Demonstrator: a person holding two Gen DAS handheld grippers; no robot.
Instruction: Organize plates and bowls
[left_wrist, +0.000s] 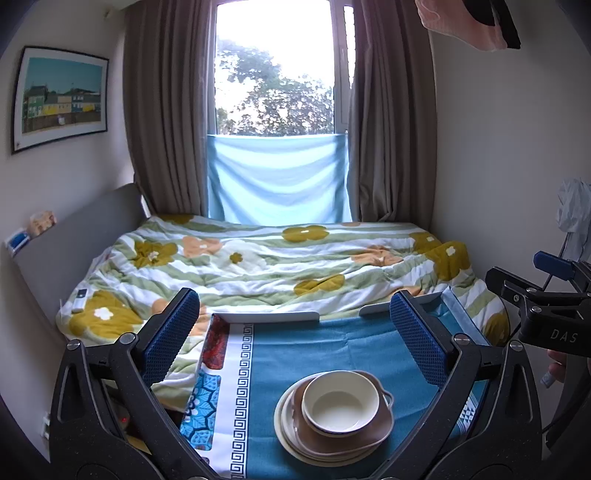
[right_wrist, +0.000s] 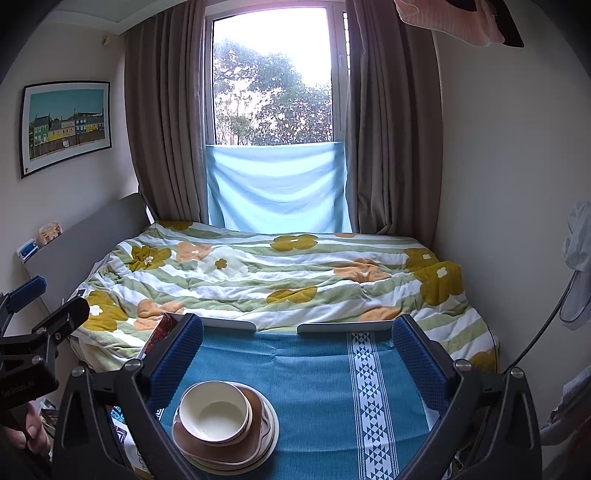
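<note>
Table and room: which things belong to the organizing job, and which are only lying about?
For the job: cream bowl, brown dish, pale plates, all in one stack.

Lying about: flowered quilt, framed picture, blue tablecloth.

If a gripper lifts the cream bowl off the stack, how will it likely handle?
The round cream bowl looks rigid and glazed, so probably slippery and breakable. It sits loose atop the brown dish and pale plates, so it should lift free; a push might shift the stack.

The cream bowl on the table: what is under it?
The cream bowl sits on a brown dish, which rests on cream plates. How many plates is unclear; their middles are covered.
</note>
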